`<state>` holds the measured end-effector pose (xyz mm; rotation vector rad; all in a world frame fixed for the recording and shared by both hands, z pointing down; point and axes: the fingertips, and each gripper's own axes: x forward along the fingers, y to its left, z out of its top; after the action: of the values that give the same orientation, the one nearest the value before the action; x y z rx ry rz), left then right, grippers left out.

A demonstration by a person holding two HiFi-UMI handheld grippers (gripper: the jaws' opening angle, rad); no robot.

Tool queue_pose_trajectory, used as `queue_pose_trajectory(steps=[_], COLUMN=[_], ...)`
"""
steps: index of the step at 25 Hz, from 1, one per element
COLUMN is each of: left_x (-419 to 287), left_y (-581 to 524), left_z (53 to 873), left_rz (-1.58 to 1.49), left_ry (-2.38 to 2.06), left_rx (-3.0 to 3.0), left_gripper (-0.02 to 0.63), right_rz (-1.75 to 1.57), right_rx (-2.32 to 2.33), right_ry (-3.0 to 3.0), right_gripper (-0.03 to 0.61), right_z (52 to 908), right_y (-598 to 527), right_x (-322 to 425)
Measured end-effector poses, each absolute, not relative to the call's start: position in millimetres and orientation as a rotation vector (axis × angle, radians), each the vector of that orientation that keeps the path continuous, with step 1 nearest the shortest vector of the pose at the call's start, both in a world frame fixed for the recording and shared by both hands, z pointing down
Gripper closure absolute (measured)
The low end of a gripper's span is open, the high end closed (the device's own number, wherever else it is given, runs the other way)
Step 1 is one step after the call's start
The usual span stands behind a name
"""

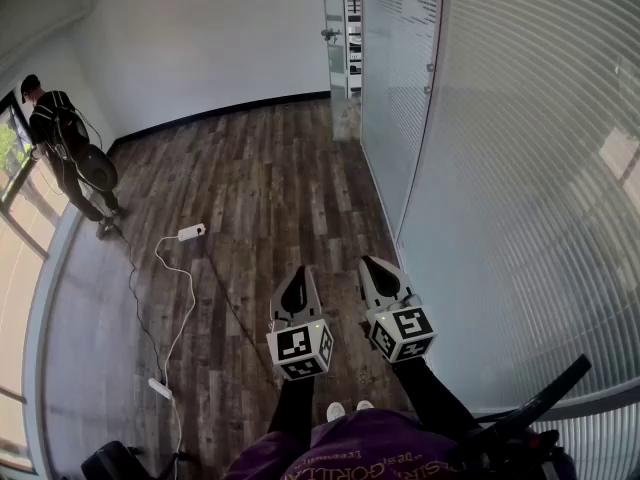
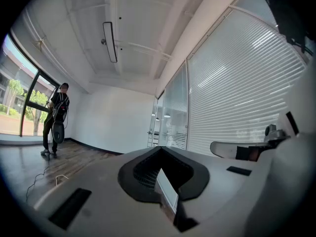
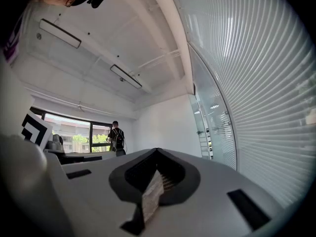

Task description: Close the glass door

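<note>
Room with a wooden floor (image 1: pixel 260 168), seen steeply from above. Left hand-held gripper (image 1: pixel 297 286) and right hand-held gripper (image 1: pixel 378 278) are held level, side by side, above the floor and close to the person's body. In each gripper view the jaws are pressed together, with nothing between them (left hand-held gripper (image 2: pixel 160 169); right hand-held gripper (image 3: pixel 155 169)). A glass wall (image 1: pixel 520 198) with fine horizontal stripes runs along the right. The glass door (image 1: pixel 332 18) stands at the far end of that wall, next to the white end wall, well apart from both grippers; its handle faces the room (glass door (image 2: pixel 153 127); (image 3: pixel 202 132)). How far it stands open cannot be told. A power strip (image 1: pixel 190 231) lies on the floor at centre left, with a white cable (image 1: pixel 185 308) trailing toward the viewer. A second person (image 1: pixel 60 138) stands at the window (image 1: pixel 15 258), far left.
</note>
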<state>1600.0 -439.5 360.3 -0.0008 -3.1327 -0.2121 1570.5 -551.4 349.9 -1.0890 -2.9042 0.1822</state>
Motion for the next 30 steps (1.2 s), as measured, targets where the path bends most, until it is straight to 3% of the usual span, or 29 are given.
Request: queue_pose_trajectory(steps=[18, 30], left_x=[1606.1, 1603.9], left_y=[-422.9, -385.0], left_z=[365.6, 412.3], left_rz=[-0.242, -0.284], left_ry=[-3.130, -3.067], left_rx=[-0.039, -0.063], left_gripper=[0.614, 0.614], right_rz=[0.185, 0.161], right_rx=[-1.072, -1.040], right_ry=[-2.892, -2.873], right_gripper=[0.581, 0.581], right_z=[360.2, 392.2], right_y=[-543.7, -511.4], right_x=[1573.0, 1565.0])
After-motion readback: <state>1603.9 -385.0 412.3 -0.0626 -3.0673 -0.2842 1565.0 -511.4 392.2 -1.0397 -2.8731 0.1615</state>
